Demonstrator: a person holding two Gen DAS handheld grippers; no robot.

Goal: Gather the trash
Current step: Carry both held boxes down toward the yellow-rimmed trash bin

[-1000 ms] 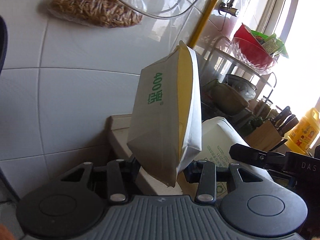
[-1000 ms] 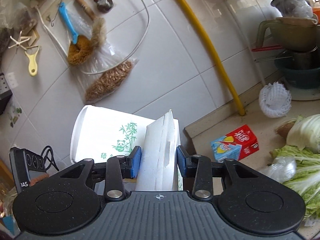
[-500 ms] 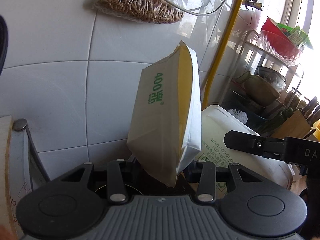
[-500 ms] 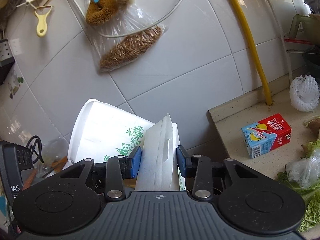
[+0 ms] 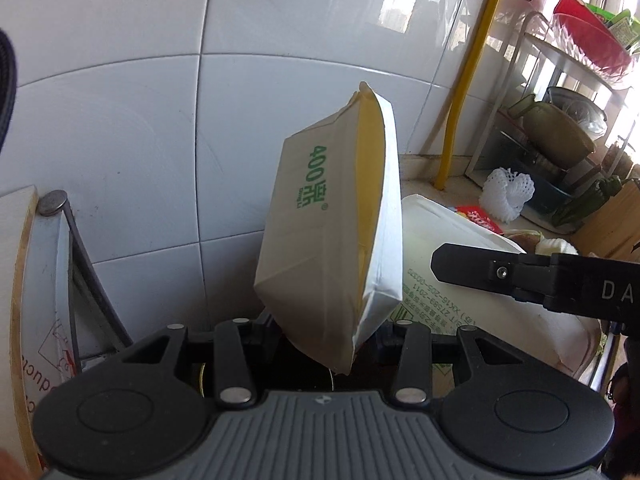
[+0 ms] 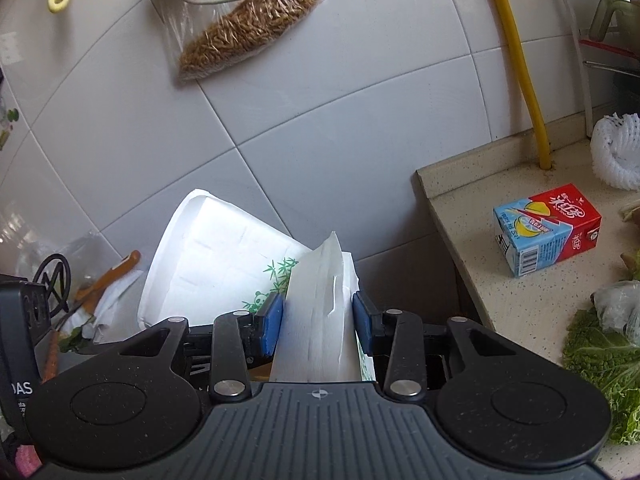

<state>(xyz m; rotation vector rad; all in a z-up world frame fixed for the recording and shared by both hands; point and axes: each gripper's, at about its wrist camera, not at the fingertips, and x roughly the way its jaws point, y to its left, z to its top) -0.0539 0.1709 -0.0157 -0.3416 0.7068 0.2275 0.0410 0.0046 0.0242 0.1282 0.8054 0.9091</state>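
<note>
My left gripper (image 5: 326,330) is shut on an empty white and yellow pack (image 5: 332,232) printed "400", held upright in front of the tiled wall. My right gripper (image 6: 318,322) is shut on a white plastic wrapper with a panda print (image 6: 318,312); its blue pads (image 6: 272,324) squeeze the folded part, and the rest (image 6: 212,268) spreads out to the left. In the left wrist view that same wrapper (image 5: 452,276) shows behind the pack, with part of the right gripper's black body (image 5: 540,278) across it. A red and blue drink carton (image 6: 546,232) lies on the counter (image 6: 480,248) at the right.
A yellow pipe (image 6: 516,64) runs down the wall to the counter's back edge. A white foam fruit net (image 6: 616,152) and cabbage leaves (image 6: 600,368) lie on the counter. A bag of grain (image 6: 248,28) hangs on the tiles. A dish rack (image 5: 560,128) stands at far right.
Both grippers have moved left and downward off the counter's end, each still holding its item. The counter edge and the drink carton have slid rightward in the right wrist view.
</note>
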